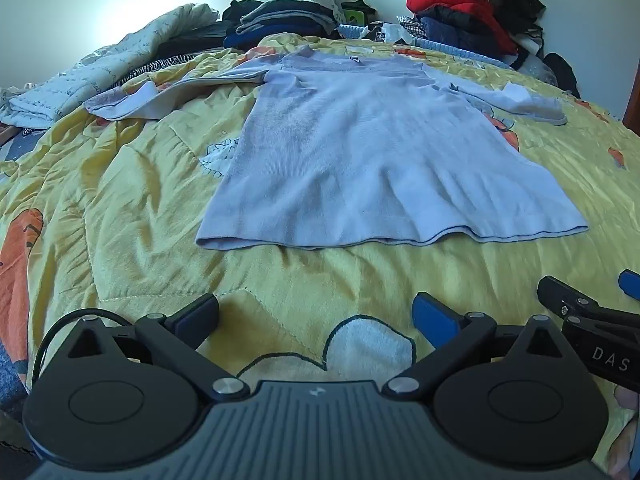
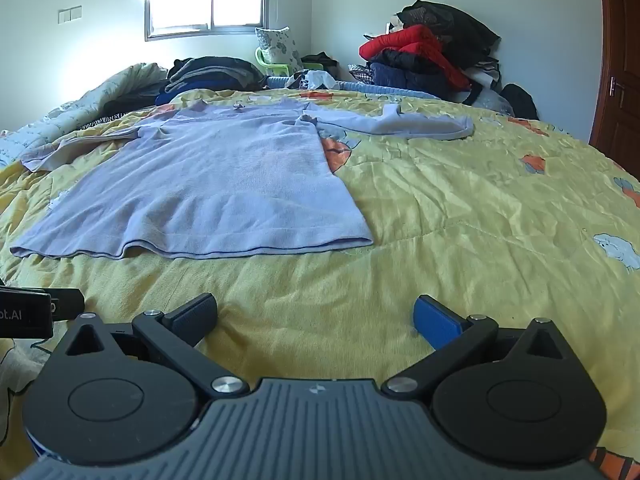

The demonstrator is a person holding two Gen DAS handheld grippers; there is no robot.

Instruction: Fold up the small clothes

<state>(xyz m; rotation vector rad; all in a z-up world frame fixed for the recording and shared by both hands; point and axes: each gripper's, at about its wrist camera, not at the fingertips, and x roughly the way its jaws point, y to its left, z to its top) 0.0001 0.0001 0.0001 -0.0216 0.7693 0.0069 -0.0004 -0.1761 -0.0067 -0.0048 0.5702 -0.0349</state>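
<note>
A pale lilac long-sleeved top (image 1: 360, 152) (image 2: 208, 184) lies flat on the yellow quilt (image 1: 132, 208) (image 2: 460, 216), hem toward me, both sleeves spread out sideways. My left gripper (image 1: 316, 316) hovers over the quilt short of the hem, open, nothing between its fingers. My right gripper (image 2: 316, 320) is likewise open and empty, near the hem's right corner. In the left wrist view the right gripper (image 1: 584, 296) shows at the right edge. At the left edge of the right wrist view, part of the left gripper (image 2: 32, 312) is visible.
Stacks of dark folded clothes (image 1: 280, 20) (image 2: 212, 72) sit at the far side of the bed. A heap of red and black jackets (image 1: 472, 12) (image 2: 428, 56) stands far right. A light quilted blanket (image 1: 100, 76) lies bunched at the left. A wooden door (image 2: 620, 64) is at the right.
</note>
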